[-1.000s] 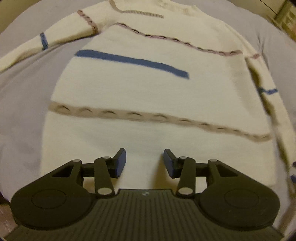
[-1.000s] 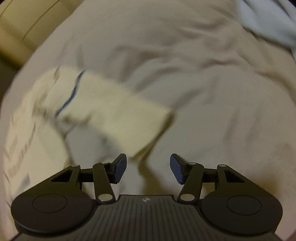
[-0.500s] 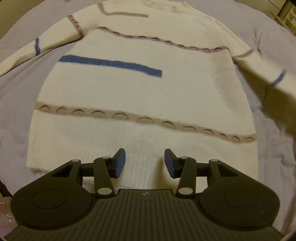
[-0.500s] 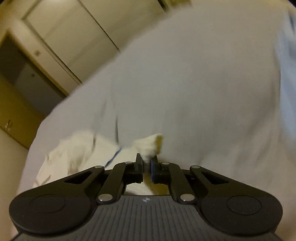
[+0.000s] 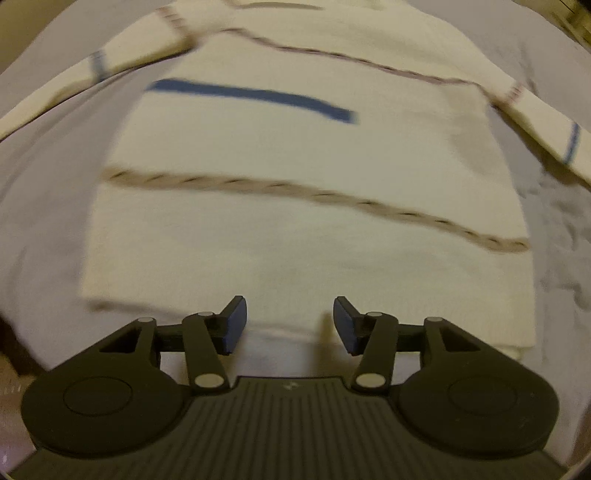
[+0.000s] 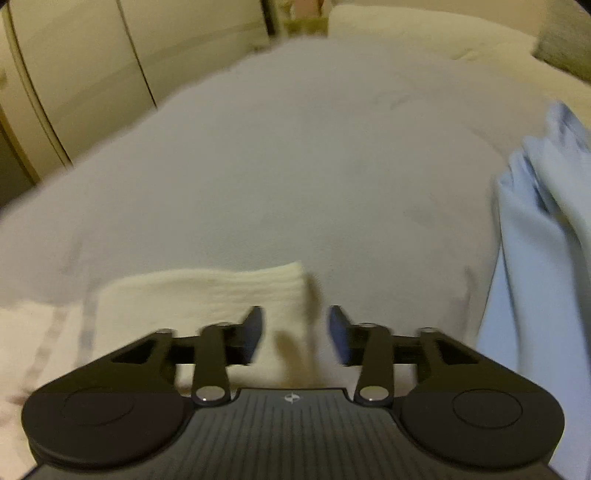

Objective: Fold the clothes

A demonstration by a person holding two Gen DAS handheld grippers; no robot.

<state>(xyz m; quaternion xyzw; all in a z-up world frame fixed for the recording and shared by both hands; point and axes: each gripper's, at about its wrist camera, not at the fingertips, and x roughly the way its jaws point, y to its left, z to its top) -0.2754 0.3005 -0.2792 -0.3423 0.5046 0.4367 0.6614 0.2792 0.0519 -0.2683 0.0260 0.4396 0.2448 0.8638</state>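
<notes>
A cream knit sweater (image 5: pixel 295 155) with a blue stripe and tan braided bands lies flat on a grey bed sheet (image 5: pixel 48 229), both sleeves spread outward. My left gripper (image 5: pixel 290 325) is open and empty, just over the sweater's bottom hem. In the right wrist view the right sleeve's ribbed cuff (image 6: pixel 221 295) lies flat on the sheet. My right gripper (image 6: pixel 295 332) is open, its fingers just above the cuff's end, holding nothing.
A light blue garment (image 6: pixel 535 258) lies bunched on the bed at the right. Cream wardrobe doors (image 6: pixel 74 74) stand beyond the bed's far left edge. A cream pillow or blanket (image 6: pixel 424 33) lies at the far end.
My right gripper, shut on the sleeve cuff half a second ago, has opened and the cuff now lies on the sheet, the sleeve stretched out. My left gripper stayed open near the hem.
</notes>
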